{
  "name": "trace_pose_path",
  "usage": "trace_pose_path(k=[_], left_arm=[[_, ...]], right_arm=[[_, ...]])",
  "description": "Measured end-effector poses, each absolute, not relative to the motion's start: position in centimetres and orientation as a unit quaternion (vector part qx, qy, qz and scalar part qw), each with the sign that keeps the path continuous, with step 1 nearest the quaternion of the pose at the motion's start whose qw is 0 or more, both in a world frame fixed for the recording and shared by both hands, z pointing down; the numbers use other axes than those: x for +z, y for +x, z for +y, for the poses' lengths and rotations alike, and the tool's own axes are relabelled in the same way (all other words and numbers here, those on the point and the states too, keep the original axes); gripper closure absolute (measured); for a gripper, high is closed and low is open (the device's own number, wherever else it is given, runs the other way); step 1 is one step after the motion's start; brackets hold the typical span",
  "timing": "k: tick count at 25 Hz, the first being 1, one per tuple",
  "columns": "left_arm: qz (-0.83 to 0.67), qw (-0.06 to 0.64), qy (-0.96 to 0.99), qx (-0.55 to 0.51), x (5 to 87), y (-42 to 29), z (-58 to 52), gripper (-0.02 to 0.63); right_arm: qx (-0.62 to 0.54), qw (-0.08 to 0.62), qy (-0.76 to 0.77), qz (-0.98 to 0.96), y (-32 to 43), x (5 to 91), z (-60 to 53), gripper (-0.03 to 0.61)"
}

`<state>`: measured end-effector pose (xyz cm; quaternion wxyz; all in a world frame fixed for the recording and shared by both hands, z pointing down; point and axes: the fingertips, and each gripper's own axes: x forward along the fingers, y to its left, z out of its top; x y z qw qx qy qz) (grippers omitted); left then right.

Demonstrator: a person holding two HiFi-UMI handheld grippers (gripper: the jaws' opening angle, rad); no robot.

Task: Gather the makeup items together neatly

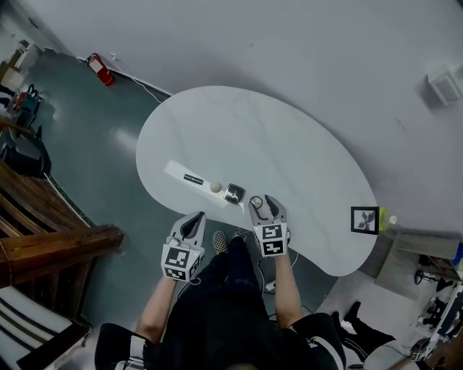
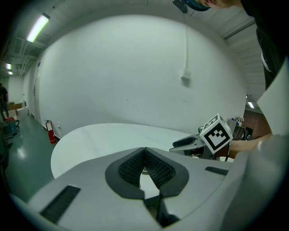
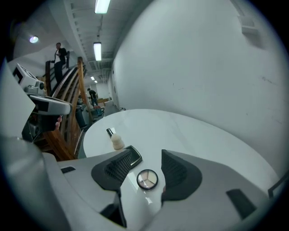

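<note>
The right gripper [image 3: 149, 159] stood jaws apart, straddling the round compact [image 3: 147, 179] near the front edge of the table [image 1: 289, 144] (lined up to grip it, I'd guess), just beside the square compact [image 1: 234, 194] and sponge [image 1: 215, 187]; the left gripper [image 2: 144, 150] hung closed, empty.

I take this for a lab or workshop hall: a white kidney-shaped table [image 1: 289, 137] on a painted green floor [image 1: 94, 144], a red fire extinguisher [image 1: 100, 70] beyond it, a wooden staircase [image 1: 43, 231] to its left, and fluorescent strip lights [image 3: 102, 5] above it.
</note>
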<state>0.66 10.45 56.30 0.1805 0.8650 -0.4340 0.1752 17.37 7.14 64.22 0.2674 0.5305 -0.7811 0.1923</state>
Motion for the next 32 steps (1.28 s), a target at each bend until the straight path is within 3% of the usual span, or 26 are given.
trace_pose_path(k=[6, 18, 23, 32], left_arm=[[-0.438, 0.153, 0.873, 0.150, 52.4, 0.7, 10.5, 0.597], [-0.430, 0.108, 0.891, 0.101, 46.1, 0.9, 13.0, 0.597], [-0.423, 0.098, 0.896, 0.090, 45.0, 1.2, 14.3, 0.597], [-0.422, 0.088, 0.899, 0.081, 44.1, 1.1, 15.5, 0.597]], right_arm=[[0.162, 0.215, 0.548, -0.792, 17.5, 57.4, 7.8, 0.357], [0.091, 0.162, 0.576, -0.796, 16.1, 47.6, 13.0, 0.463], [0.068, 0.143, 0.595, -0.788, 15.9, 45.4, 14.8, 0.514], [0.058, 0.142, 0.597, -0.787, 15.2, 45.1, 16.7, 0.535]])
